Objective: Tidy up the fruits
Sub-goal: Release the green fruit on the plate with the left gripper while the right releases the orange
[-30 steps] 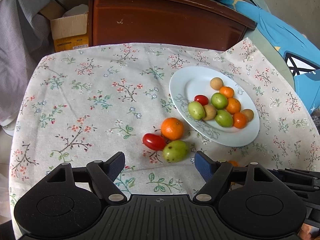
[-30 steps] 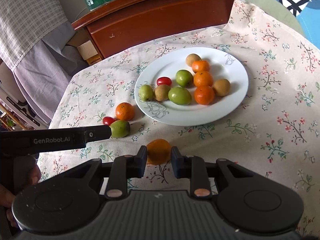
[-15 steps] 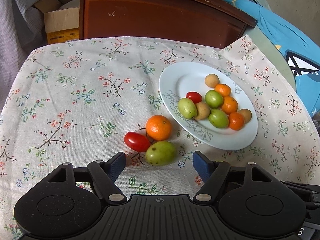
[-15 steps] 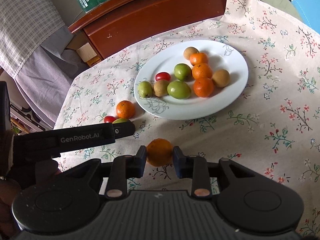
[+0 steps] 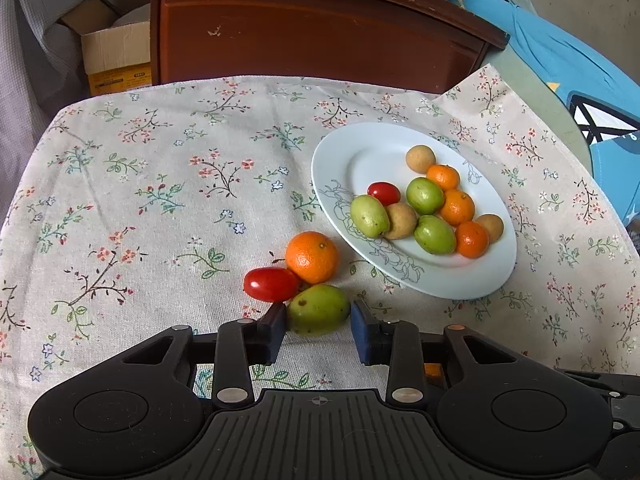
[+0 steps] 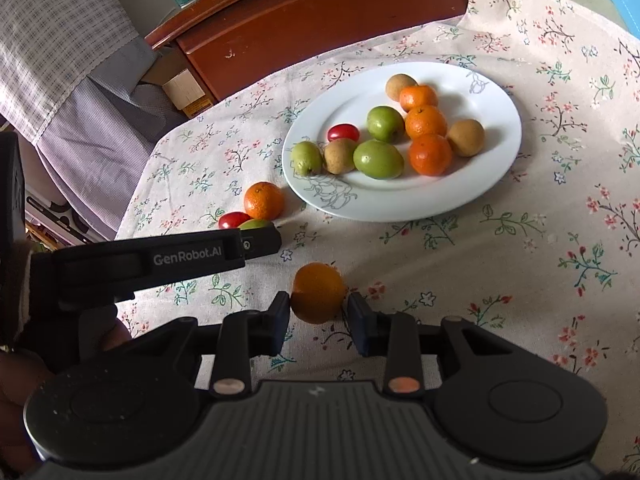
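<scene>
Left hand-held gripper (image 5: 318, 322): fingers spread either side of a green fruit (image 5: 318, 309) lying on the cloth-covered surface (image 5: 160, 200). Left pad (image 5: 276, 326) sits at the fruit's skin, right pad (image 5: 360, 332) looks just clear of it. Not clamped.

Just beyond the green fruit: a red cherry tomato (image 5: 271, 284) and a loose orange (image 5: 312, 257), the three bunched together and touching or nearly so, all off the plate on the floral cloth.

Right hand-held gripper (image 6: 318, 314): pinching a small orange (image 6: 318, 298) between its pads, near the front edge of the surface. Cannot tell whether the fruit is lifted or resting on the cloth. In the right wrist view the left tool's body (image 6: 160, 260) crosses from the left, hiding most of the green fruit (image 6: 256, 224); the tomato (image 6: 233, 220) and loose orange (image 6: 264, 201) show just behind it.

Further back, right of centre: white plate (image 5: 480, 276) with a line drawing on its near-left rim. On it, bunched together:
- three green fruits
- three small oranges
- three tan-brown round fruits
- one cherry tomato (image 5: 383, 193)

Near-left rim of the plate is close to the loose orange, not touching.

Behind the surface: dark wooden cabinet (image 5: 320, 36); cardboard box (image 5: 116, 60) to its left; blue fabric (image 5: 560, 64) on the right.
</scene>
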`<state>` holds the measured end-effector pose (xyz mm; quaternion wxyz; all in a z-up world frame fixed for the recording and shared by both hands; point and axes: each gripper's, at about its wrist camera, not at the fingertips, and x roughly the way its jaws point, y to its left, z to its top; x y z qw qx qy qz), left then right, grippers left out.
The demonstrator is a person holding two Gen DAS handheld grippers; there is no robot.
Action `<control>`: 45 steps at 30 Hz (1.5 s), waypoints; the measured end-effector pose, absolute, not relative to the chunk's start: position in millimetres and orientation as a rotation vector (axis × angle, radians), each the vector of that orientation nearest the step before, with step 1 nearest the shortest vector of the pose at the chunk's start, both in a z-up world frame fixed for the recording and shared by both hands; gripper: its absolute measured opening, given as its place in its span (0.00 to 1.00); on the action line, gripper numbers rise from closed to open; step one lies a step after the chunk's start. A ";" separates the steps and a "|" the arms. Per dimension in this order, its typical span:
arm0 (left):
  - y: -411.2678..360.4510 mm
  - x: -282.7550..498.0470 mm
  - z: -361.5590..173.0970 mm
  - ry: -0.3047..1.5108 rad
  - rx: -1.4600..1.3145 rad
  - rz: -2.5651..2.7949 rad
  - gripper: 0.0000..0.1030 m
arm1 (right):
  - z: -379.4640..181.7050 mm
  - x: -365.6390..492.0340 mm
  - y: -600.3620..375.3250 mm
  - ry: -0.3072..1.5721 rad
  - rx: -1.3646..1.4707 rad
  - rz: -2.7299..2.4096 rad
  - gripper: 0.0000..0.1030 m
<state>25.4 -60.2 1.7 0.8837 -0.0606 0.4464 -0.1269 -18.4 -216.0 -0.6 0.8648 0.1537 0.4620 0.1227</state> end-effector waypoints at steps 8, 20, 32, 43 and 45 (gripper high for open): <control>-63.1 24.4 1.1 0.919 -0.096 -0.269 0.32 | -1.7 -17.7 -215.4 0.961 0.318 0.252 0.28; -59.5 16.1 18.7 0.868 -0.089 -0.259 0.31 | 8.7 -16.3 -223.1 0.930 0.349 0.235 0.27; -62.3 18.0 54.3 0.744 -0.076 -0.315 0.31 | 39.6 -9.3 -245.0 0.826 0.391 0.211 0.27; -63.5 41.4 73.0 0.718 -0.103 -0.352 0.31 | 67.6 11.8 -273.4 0.750 0.385 0.169 0.27; -65.3 47.3 73.8 0.720 -0.105 -0.360 0.31 | 67.3 16.4 -274.5 0.755 0.369 0.171 0.27</control>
